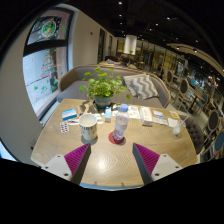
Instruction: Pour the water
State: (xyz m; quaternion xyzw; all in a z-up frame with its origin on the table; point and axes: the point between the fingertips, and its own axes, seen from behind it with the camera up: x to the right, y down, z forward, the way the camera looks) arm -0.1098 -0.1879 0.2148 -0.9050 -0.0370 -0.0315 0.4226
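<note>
The tongs [111, 160] are standing open and holding nothing, their two pink pads [76, 157] spread wide over the near part of the wooden bench [60, 140]. The water bottle [121, 124] is standing upright on a red coaster [117, 139] at twelve o'clock beyond the pads, well clear of them. It is looking like clear thin plastic: probably light, smooth and likely to dent, so a hold at mid-body, below the cap, is judged safest. The cup [88, 127] is sitting just beside it at ten o'clock, apart from it; its rim appears open. A potted plant [102, 88] is standing behind both at twelve o'clock, limiting room past them. Papers [153, 116] and small items are lying at two o'clock. The straight approach over the near bench surface is remaining unobstructed; the bench's near edge is lying close under the tongs.
</note>
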